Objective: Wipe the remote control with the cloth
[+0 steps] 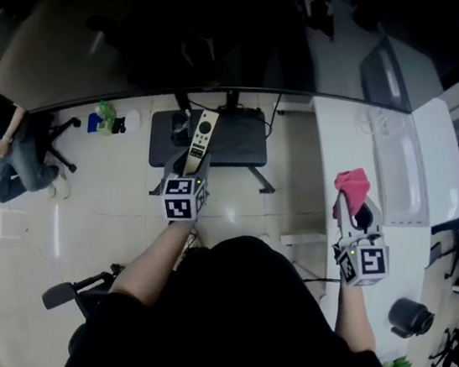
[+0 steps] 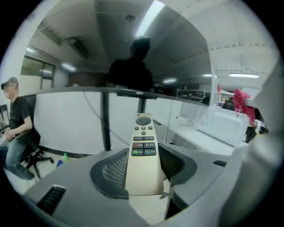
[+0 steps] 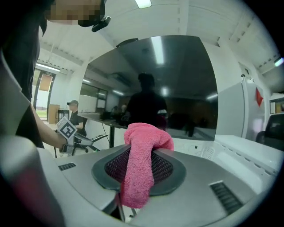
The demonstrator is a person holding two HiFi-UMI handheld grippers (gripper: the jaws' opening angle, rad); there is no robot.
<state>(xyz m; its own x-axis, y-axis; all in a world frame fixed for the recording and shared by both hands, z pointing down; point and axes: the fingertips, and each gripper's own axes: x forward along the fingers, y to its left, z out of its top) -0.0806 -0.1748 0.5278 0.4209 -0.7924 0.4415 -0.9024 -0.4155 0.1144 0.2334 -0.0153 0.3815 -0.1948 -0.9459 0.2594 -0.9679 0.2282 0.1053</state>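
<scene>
The left gripper (image 1: 194, 165) has its fingers (image 2: 111, 170) closed on the lower end of the cream remote control (image 2: 143, 150). It is held in the air over the floor, left of the white tabletop (image 1: 346, 136), buttons up and tip pointing far. The right gripper (image 1: 353, 203), above the tabletop's near part, has its fingers (image 3: 165, 170) clamped on the folded pink cloth (image 3: 141, 168). Cloth and remote control are well apart.
</scene>
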